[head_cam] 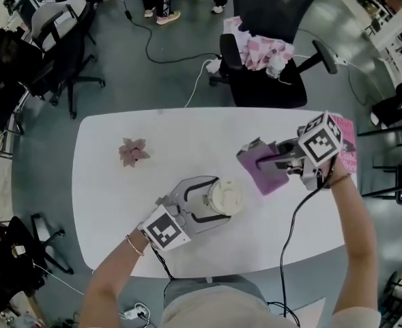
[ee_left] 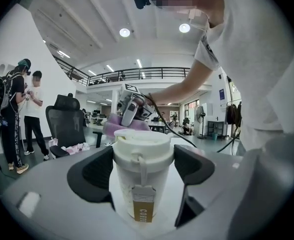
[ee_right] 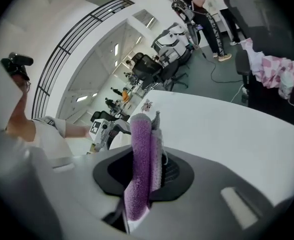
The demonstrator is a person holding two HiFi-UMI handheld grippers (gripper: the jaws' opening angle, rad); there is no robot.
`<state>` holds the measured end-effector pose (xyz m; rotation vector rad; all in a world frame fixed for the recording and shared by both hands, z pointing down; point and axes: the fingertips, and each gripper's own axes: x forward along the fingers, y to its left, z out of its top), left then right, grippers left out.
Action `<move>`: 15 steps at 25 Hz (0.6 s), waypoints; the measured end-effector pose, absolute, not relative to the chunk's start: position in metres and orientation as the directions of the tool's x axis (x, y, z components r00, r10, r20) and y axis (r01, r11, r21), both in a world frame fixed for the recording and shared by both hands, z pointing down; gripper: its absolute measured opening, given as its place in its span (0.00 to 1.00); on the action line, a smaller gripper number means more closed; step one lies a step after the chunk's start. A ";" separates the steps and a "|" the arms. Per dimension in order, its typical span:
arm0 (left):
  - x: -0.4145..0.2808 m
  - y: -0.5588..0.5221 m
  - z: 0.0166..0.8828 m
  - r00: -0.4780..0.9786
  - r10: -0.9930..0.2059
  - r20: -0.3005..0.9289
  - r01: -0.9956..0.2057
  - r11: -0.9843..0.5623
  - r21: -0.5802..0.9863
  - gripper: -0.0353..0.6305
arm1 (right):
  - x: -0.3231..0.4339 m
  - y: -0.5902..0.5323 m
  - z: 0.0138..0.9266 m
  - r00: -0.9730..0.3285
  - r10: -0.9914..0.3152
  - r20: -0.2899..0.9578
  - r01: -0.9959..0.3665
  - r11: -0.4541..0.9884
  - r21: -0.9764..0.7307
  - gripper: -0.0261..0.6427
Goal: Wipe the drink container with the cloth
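Head view: a lidded cup [head_cam: 226, 197] stands on the white counter [head_cam: 119, 203], its contents hidden. The left tongs [head_cam: 213, 200] sit around it. The right tongs [head_cam: 265, 162] carry a purple cloth [head_cam: 261, 176] near the cup.

Left gripper view: the jaws press the cup's sides, and a paper tag [ee_left: 144, 194] hangs down its front.

Right gripper view: the jaws pinch the folded cloth, which stands upright between them.

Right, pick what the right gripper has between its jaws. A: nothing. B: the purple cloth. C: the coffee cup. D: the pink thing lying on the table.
B: the right gripper is shut on the purple cloth; the coffee cup is gripped by the left gripper instead.
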<state>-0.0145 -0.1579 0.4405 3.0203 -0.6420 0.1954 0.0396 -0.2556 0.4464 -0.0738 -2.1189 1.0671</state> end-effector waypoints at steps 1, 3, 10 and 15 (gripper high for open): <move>-0.015 -0.158 0.442 0.909 -0.391 0.146 -0.396 -0.918 0.010 0.63 | 0.032 -0.256 0.444 -0.707 0.399 0.584 -0.236 0.645 -0.727 0.14; -0.016 -0.157 0.444 0.913 -0.368 0.179 -0.371 -0.928 -0.016 0.63 | 0.015 -0.256 0.440 -0.680 0.468 0.565 -0.178 0.641 -0.746 0.14; -0.017 -0.153 0.454 0.914 -0.341 0.220 -0.348 -0.938 -0.008 0.63 | -0.020 -0.241 0.446 -0.521 0.640 0.565 -0.011 0.657 -0.754 0.14; -0.017 -0.150 0.454 0.918 -0.327 0.224 -0.331 -0.943 -0.019 0.62 | -0.025 -0.237 0.456 -0.468 0.688 0.554 -0.003 0.626 -0.780 0.14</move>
